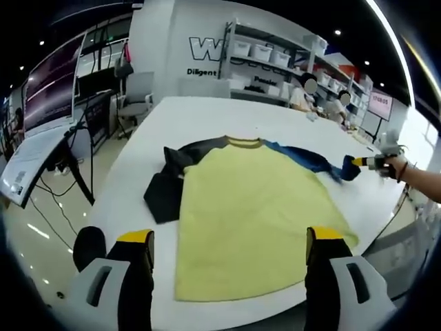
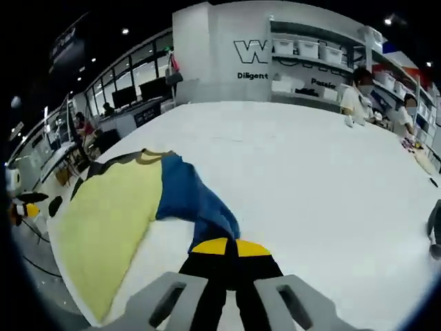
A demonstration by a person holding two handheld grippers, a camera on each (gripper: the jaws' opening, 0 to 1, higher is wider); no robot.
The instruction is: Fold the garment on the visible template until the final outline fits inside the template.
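Right gripper (image 2: 226,243) clamped on one shirt's (image 1: 241,221) blue sleeve (image 2: 196,200), left gripper (image 1: 231,252) spread apart, one white table (image 2: 310,172).

Left claw (image 1: 231,252) agape, right claw (image 2: 226,247) pinched.

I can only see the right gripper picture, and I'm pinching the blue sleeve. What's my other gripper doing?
Observer: The left gripper is open. Its jaws stand wide apart near the bottom hem of the yellow shirt, and it holds nothing.
Operator: Is there another sleeve on that side?
Observer: Yes. A black sleeve lies flat on the white table, across the shirt from your blue sleeve.
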